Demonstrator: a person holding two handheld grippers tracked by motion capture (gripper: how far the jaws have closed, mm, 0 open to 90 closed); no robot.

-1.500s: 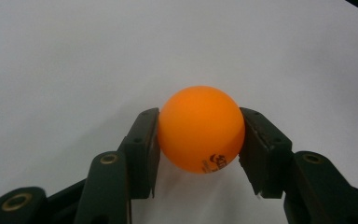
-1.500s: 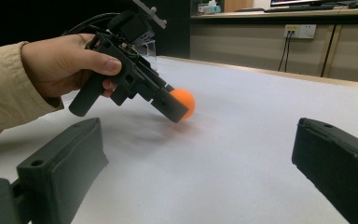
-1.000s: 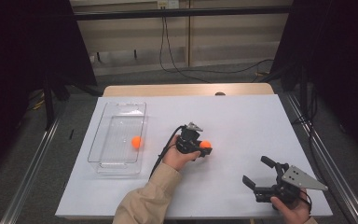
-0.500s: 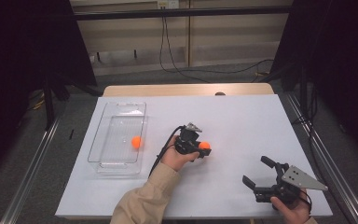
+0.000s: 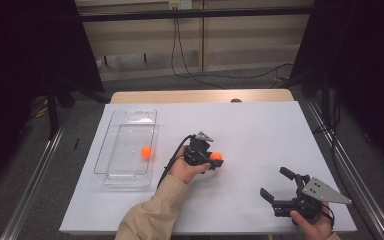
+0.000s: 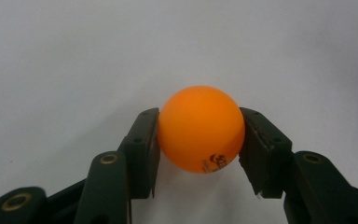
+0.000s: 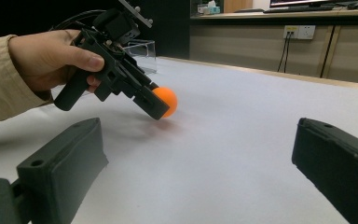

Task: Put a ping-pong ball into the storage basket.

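Observation:
An orange ball [image 6: 200, 128] sits between the two black jaws of my left gripper [image 5: 215, 159], which is shut on it with both pads pressing its sides. The ball [image 5: 216, 156] hangs just above the white table [image 5: 260, 130], near its middle. In the right gripper view the left gripper [image 7: 161, 105] slants down toward the table, with the ball [image 7: 167, 100] at its tip. A second orange ball [image 5: 146, 152] lies inside the clear plastic tray [image 5: 130, 112] at the left. My right gripper [image 5: 274, 182] stands open near the front right edge, nothing between its jaws.
The clear tray stands lengthwise along the table's left side. A black cable [image 5: 172, 160] trails from the left gripper toward the person's tan sleeve [image 5: 150, 215]. A metal rail [image 5: 350, 170] runs along the table's right edge.

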